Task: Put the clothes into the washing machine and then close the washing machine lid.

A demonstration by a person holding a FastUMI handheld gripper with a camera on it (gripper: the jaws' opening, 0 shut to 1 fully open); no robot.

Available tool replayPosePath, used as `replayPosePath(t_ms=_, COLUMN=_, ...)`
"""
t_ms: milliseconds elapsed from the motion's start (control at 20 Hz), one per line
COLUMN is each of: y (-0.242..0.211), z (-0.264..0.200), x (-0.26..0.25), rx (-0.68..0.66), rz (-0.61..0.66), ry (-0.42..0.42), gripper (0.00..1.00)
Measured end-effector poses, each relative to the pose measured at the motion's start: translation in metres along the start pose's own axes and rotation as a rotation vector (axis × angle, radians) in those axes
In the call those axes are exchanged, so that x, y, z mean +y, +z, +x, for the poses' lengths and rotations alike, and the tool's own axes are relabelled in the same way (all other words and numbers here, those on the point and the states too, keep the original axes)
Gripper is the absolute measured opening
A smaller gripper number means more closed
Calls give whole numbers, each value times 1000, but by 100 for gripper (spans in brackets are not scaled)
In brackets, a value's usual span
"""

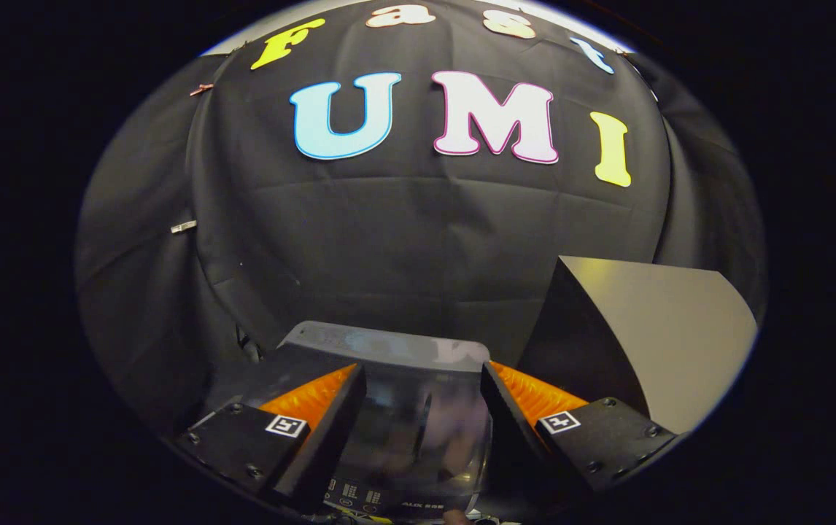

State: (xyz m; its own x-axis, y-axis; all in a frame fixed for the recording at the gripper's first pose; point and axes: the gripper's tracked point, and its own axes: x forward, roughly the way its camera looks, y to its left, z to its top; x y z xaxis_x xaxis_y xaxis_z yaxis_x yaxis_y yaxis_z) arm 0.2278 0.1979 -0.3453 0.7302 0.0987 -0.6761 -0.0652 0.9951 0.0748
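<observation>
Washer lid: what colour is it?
Dark, glossy, see-through lid with a grey back rim, between the open gripper fingers; gripper view.

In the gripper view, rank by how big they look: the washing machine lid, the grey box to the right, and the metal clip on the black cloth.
1. grey box
2. washing machine lid, partly hidden by the open gripper, so its place against the box is unsure
3. metal clip, smallest

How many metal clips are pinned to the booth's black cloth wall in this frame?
2. One clip sits high on the cloth, far beyond the fingers. The other clip hangs lower on the same side, above the washing machine. Folds may hide more.
</observation>
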Motion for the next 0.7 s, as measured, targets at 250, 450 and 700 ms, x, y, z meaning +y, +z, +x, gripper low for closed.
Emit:
replayPosePath(t_ms=250, y=4, z=-23, x=8, rx=-35, rz=-13, ry=23, gripper=99)
replayPosePath(t_ms=450, y=14, z=-45, x=12, rx=-69, rz=-12, ry=52, gripper=99)
replayPosePath(t_ms=700, y=48, z=-95, x=4, rx=-189, rz=-2, ry=75, gripper=99)
